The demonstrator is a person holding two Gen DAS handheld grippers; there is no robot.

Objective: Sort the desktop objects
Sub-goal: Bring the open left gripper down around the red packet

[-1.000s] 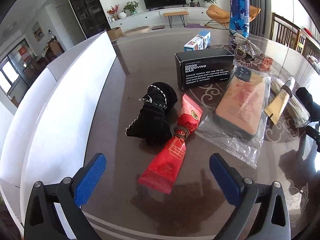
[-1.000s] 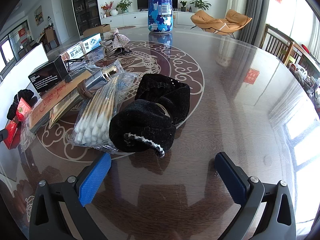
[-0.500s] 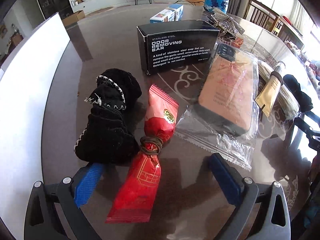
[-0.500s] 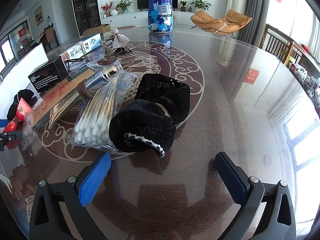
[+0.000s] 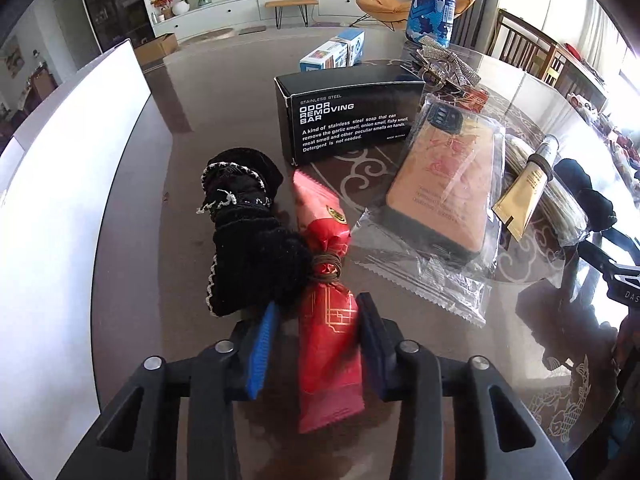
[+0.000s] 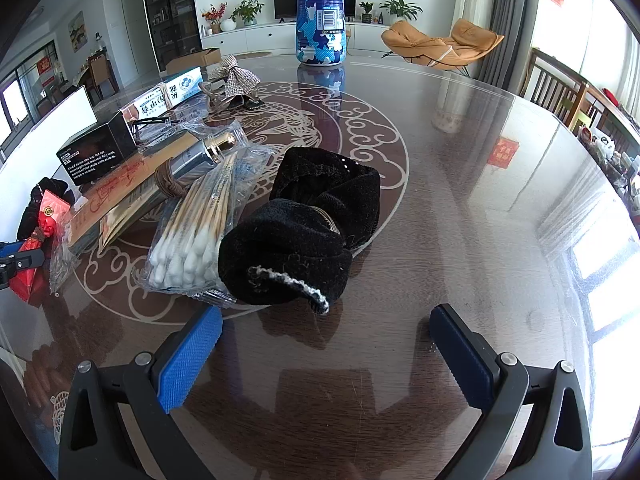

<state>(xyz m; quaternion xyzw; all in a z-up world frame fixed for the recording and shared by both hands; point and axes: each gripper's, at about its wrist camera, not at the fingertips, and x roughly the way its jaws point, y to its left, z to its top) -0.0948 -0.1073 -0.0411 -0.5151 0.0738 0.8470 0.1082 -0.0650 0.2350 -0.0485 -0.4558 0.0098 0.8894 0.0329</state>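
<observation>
My left gripper (image 5: 318,338) is shut on a red packet (image 5: 326,300) tied at its middle with a brown band; the packet lies on the glass table. A black knit sock (image 5: 246,232) lies against the packet's left side. The packet also shows in the right wrist view (image 6: 38,248) at far left. My right gripper (image 6: 326,354) is open and empty, just short of a second black sock (image 6: 308,236) that rests beside a bag of cotton swabs (image 6: 196,224).
A black odor-bar box (image 5: 348,118), a bagged orange phone case (image 5: 444,184), a gold tube (image 5: 524,188), a blue-white box (image 5: 332,54), a glittery bow (image 6: 236,78) and a tall blue bottle (image 6: 320,12) stand on the table. A white board (image 5: 60,220) runs along the left.
My left gripper moved forward over the red packet and closed its jaws on the packet's lower half. The right gripper has not moved.
</observation>
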